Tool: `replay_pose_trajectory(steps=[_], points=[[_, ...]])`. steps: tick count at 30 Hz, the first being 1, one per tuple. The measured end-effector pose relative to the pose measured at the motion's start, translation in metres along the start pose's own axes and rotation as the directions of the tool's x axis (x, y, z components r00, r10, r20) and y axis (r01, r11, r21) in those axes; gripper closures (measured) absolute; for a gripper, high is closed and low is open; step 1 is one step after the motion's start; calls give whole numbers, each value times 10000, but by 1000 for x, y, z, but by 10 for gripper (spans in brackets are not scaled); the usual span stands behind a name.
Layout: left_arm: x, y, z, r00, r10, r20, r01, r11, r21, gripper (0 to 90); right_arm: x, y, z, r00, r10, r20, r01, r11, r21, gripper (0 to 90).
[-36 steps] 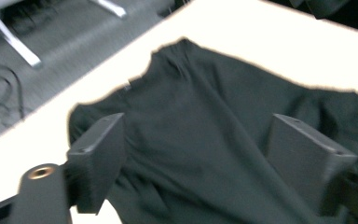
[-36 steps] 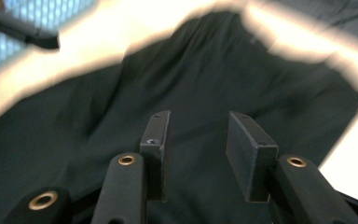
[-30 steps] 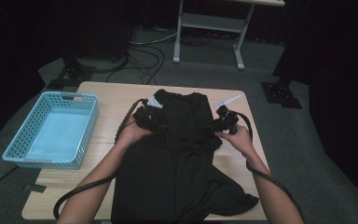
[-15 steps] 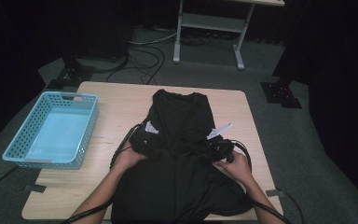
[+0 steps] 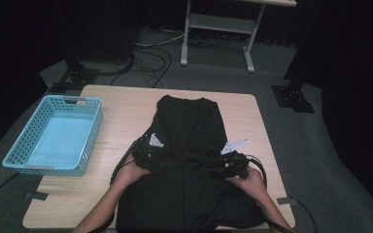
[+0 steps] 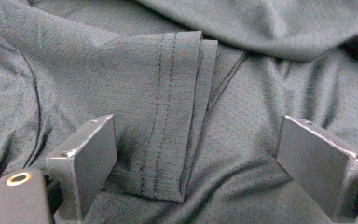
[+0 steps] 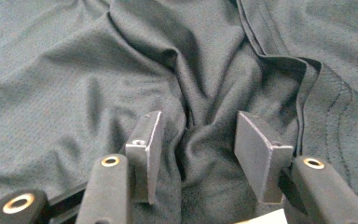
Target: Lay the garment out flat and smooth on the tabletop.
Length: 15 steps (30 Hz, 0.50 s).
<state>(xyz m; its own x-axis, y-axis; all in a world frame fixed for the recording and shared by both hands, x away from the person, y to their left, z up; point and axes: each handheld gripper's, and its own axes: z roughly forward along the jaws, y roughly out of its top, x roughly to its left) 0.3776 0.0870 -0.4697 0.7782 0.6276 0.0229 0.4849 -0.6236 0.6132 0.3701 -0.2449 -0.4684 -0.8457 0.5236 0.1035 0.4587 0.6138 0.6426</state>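
Black mesh fabric lies between the widely parted jaws of the left gripper (image 6: 196,168), where a double-stitched sleeve hem (image 6: 177,116) of the dark T-shirt (image 5: 184,145) sits flat nearer the left jaw, gripped by nothing. Between the right gripper's (image 7: 196,154) jaws, also apart but less widely, a raised fold of the same shirt (image 7: 200,135) bunches up, with a seamed edge just beyond its right jaw. Farther out, the shirt spreads along the middle of the wooden table (image 5: 126,107), both hands (image 5: 131,172) resting on it, and a light blue basket (image 5: 53,136) stands well off past the left gripper.
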Motion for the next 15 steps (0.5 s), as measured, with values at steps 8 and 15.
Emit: replay_pose_trajectory(steps=[8,15], points=[[-13,-14,-11,10000,46,48,-46,10000,47,117,14,-15,-10,9999,-91,-139,91,10000,-6,491],[-24,-26,-22,9997,176,160,-178,9998,130,110,26,-24,-16,9992,-260,-316,261,9997,33,467]])
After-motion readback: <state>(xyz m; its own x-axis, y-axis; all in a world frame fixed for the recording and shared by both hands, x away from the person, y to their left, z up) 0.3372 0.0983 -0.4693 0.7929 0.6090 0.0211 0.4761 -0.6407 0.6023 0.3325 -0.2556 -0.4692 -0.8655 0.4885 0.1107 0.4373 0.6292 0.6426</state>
